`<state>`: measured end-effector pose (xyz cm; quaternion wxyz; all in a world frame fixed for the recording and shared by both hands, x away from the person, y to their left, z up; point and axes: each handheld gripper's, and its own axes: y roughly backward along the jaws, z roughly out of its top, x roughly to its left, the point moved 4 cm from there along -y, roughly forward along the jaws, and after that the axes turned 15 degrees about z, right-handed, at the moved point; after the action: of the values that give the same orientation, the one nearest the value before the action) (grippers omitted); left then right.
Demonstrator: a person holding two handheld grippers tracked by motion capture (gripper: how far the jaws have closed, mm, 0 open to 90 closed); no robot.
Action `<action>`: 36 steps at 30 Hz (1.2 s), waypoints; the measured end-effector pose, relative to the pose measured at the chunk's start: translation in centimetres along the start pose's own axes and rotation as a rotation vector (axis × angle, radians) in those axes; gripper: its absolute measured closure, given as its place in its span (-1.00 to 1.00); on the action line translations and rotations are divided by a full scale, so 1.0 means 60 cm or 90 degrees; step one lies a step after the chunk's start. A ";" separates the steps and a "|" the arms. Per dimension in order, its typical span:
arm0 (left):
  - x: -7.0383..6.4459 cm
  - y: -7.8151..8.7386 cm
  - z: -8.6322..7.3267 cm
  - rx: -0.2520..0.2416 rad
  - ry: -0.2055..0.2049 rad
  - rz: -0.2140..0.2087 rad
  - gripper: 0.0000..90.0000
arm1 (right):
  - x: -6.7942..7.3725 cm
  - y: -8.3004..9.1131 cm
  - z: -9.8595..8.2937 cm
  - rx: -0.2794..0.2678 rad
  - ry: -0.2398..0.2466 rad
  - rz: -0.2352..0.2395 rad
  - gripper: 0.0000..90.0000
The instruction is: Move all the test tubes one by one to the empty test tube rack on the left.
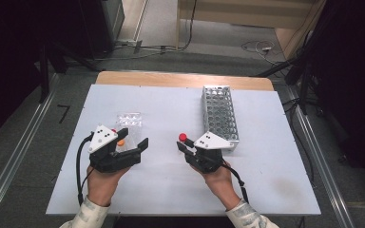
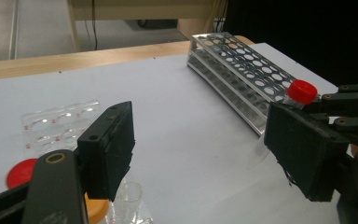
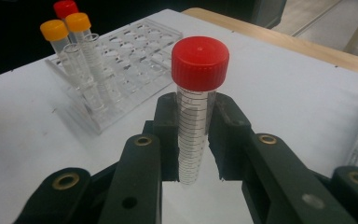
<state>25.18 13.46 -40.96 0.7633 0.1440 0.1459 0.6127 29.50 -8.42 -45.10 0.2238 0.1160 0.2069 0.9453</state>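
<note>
The red-capped tube (image 3: 195,112) is clamped upright in the right gripper (image 1: 188,147) just above the counter (image 1: 161,190) beside the metal rack (image 1: 219,114), while the left gripper (image 1: 132,142) is held open; the tube is best kept vertical and lined over a hole.

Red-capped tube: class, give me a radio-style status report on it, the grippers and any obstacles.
Right gripper shut on red-capped tube, upright. Left gripper open, holding nothing. Metal rack just beyond the tube; nothing between them.
</note>
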 end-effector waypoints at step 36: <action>-0.084 -0.016 -0.036 0.004 -0.096 -0.105 0.56 | 0.076 -0.037 -0.007 0.028 0.042 0.085 0.53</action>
<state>24.16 8.44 -43.07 0.8193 0.1798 0.1014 0.5348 26.22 -4.58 -45.87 0.1507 0.1029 0.2271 0.9566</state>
